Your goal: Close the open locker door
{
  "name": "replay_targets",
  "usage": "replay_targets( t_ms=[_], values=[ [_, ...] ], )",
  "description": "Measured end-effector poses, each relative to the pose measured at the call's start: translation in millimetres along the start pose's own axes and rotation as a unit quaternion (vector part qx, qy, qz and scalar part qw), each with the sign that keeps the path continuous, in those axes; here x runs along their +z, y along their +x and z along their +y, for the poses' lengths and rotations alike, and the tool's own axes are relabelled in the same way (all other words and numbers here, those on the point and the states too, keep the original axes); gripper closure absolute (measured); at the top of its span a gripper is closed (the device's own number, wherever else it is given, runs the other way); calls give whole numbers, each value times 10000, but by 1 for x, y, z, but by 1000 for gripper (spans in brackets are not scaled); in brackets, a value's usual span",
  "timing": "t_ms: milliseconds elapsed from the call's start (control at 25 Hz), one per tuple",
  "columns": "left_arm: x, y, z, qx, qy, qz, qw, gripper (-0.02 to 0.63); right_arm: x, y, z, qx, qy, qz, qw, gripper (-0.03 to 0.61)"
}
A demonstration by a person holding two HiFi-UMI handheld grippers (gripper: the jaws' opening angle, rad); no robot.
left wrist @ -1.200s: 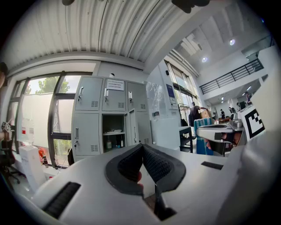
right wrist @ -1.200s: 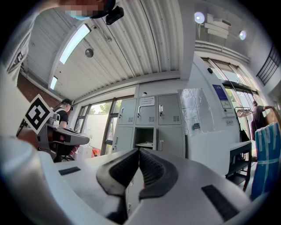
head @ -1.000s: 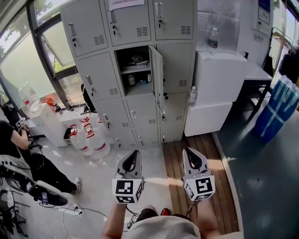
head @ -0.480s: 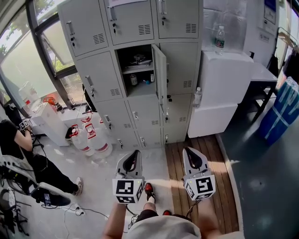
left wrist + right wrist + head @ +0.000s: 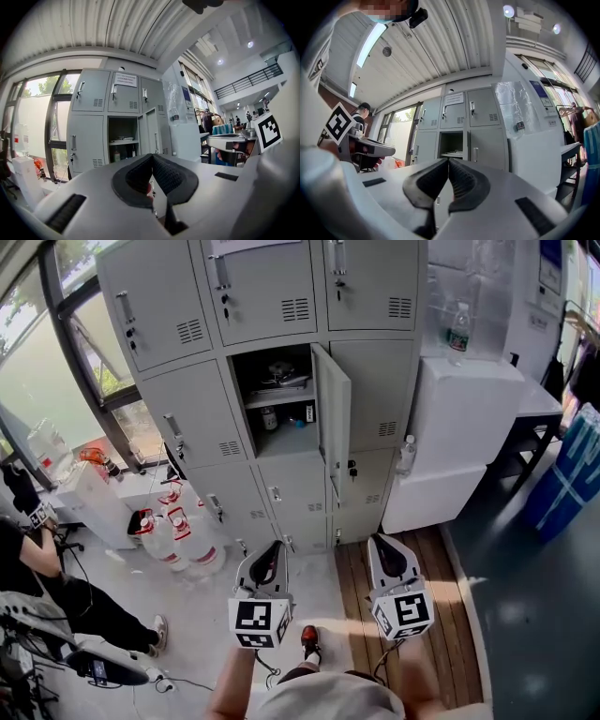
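A grey bank of lockers (image 5: 197, 418) stands ahead. Its middle compartment (image 5: 272, 395) is open, with papers and small bottles on its shelves. The open locker door (image 5: 333, 418) swings out toward me on its right side, seen nearly edge-on. The same door (image 5: 152, 136) and the same open compartment (image 5: 451, 143) show in the gripper views. My left gripper (image 5: 270, 554) and right gripper (image 5: 384, 549) hover side by side over the floor, well short of the lockers. Both are shut with nothing between their pads.
White foam boxes (image 5: 464, 427) stacked right of the lockers carry a water bottle (image 5: 458, 329). Water jugs (image 5: 178, 531) stand at the locker base on the left. A person (image 5: 37, 577) sits at far left near a window (image 5: 56, 371). A wooden strip of floor (image 5: 441, 615) lies underfoot on the right.
I have walked closer: the lockers loom larger and sit lower and more to the right in the head view. Both grippers keep their place in view and stay shut.
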State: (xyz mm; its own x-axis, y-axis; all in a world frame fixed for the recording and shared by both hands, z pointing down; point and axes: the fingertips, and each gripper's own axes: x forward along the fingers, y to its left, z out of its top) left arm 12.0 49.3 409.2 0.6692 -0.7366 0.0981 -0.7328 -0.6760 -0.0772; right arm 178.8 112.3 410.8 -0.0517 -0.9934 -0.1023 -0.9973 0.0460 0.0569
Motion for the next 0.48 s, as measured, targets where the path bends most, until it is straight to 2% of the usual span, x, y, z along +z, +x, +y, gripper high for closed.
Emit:
replay_targets(
  t_ms=[480],
  values=[
    [7, 82, 74, -175, -75, -1, 9998, 592, -7, 103, -14, -164, -134, 195, 9996, 558]
  ],
)
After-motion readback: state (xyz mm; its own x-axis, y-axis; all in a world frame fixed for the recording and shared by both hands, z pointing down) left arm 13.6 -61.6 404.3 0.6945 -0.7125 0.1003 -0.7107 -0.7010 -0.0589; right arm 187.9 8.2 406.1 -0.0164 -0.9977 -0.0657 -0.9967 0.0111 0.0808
